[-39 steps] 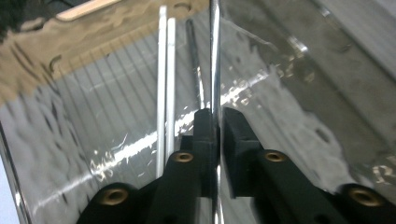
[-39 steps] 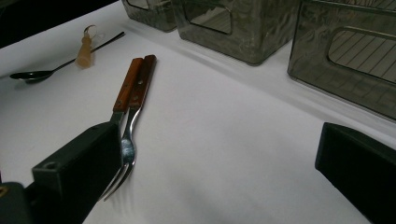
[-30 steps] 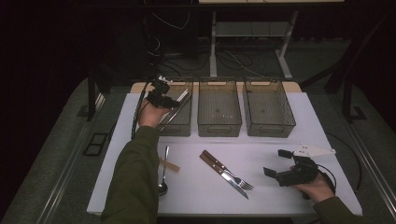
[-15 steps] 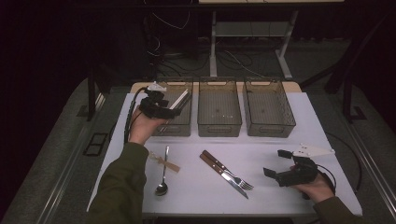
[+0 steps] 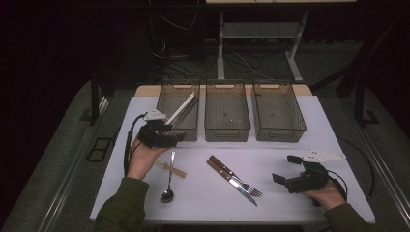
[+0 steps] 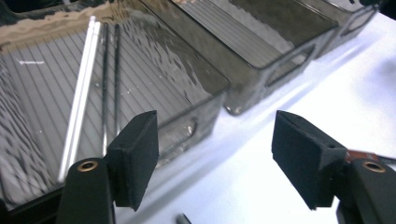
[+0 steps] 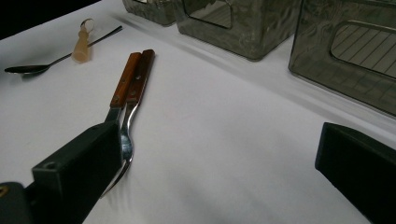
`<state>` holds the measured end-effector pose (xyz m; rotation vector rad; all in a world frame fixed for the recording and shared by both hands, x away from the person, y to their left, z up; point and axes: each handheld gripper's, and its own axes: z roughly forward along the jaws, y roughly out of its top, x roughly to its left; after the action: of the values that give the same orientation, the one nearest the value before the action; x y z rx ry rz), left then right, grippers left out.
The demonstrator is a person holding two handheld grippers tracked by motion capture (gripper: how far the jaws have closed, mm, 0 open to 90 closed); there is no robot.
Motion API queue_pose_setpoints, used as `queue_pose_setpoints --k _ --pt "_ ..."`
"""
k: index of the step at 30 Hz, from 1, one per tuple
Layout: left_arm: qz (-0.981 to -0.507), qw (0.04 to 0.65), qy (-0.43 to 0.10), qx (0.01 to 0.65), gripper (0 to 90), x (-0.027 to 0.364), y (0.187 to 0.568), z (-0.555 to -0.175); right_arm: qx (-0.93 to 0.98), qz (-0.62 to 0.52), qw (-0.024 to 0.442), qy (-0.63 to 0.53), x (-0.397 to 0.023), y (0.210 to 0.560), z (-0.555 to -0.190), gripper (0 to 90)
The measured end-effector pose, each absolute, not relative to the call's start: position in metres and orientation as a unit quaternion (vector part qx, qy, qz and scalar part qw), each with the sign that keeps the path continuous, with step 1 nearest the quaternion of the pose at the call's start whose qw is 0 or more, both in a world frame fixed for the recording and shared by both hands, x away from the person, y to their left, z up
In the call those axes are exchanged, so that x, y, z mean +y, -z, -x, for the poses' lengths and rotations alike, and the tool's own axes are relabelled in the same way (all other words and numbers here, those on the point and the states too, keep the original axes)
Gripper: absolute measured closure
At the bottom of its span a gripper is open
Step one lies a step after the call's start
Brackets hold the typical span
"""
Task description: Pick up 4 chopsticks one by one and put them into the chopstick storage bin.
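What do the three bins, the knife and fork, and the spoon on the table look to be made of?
Bins: smoky see-through plastic, probably; the ribbed floor shows through the walls.
Knife and fork: shiny metal, likely steel, with reddish-brown handles that look like riveted wood.
Spoon: all polished metal; it glints.

Olive sleeves (image 5: 121,205), black cabled grippers (image 5: 162,137)
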<state>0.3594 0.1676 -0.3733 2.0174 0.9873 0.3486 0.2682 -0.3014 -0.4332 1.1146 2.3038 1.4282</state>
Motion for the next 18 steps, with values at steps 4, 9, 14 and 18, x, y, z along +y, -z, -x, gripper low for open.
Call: queue_pose_setpoints --k 4,9,14,18 --pt "-0.8 0.426 -0.145 0.396 39.2 0.173 0.379 -0.349 0.782 -0.378 0.105 -0.485 -0.301 0.433 -0.268 0.8" --pt "-0.796 0.424 -0.149 0.407 52.3 0.182 0.389 -0.337 0.782 -0.377 0.108 -0.484 -0.301 0.433 -0.268 0.8" --pt "-0.8 0.414 -0.151 0.407 61.9 0.189 0.395 -0.324 0.782 -0.378 0.108 -0.484 -0.301 0.433 -0.268 0.8" --pt "-0.799 0.408 -0.158 0.411 69.8 0.197 0.397 -0.317 0.783 -0.376 0.11 -0.482 -0.301 0.433 -0.268 0.8"
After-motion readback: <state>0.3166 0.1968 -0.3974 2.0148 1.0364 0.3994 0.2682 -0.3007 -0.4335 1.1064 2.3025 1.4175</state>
